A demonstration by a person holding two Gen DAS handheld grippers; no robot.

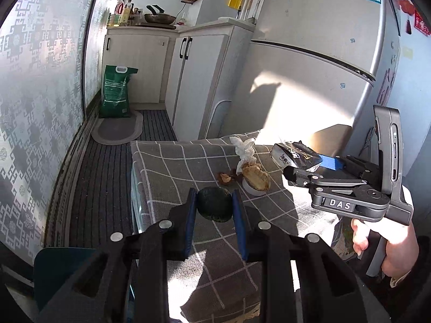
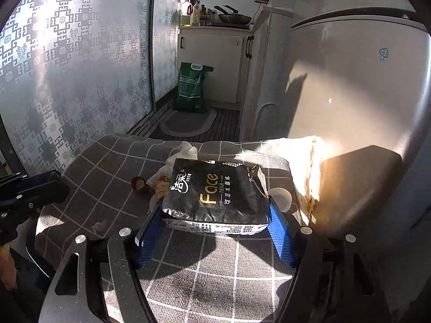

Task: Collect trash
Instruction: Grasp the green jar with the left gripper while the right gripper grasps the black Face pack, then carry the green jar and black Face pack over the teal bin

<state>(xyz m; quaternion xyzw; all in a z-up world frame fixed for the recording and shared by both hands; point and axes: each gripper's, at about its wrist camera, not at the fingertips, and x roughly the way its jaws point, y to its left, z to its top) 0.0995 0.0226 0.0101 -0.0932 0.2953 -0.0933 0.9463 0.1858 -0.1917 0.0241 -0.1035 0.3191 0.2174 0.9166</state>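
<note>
My left gripper [image 1: 214, 204] is shut on a dark green, rounded lump [image 1: 214, 207] pinched between its blue pads, just above the near part of the checked tablecloth [image 1: 167, 167]. My right gripper [image 2: 215, 228] is shut on a black "Face" tissue pack [image 2: 218, 193], its blue pads pressed on the pack's two sides. In the left wrist view that pack [image 1: 295, 154] hangs above the table in the right gripper [image 1: 301, 165]. On the cloth lie a crumpled white tissue [image 1: 243, 148], brown peel in a small white cup [image 1: 256, 179] and a small brown scrap [image 1: 225, 178].
A silver fridge [image 1: 323, 53] stands right behind the table. White cabinets [image 1: 199, 80], a green sack [image 1: 115, 91] and an oval mat [image 1: 118, 132] lie beyond on the striped floor. A dark box [image 2: 358, 183] sits at the table's right end. A patterned wall [image 1: 35, 94] runs along the left.
</note>
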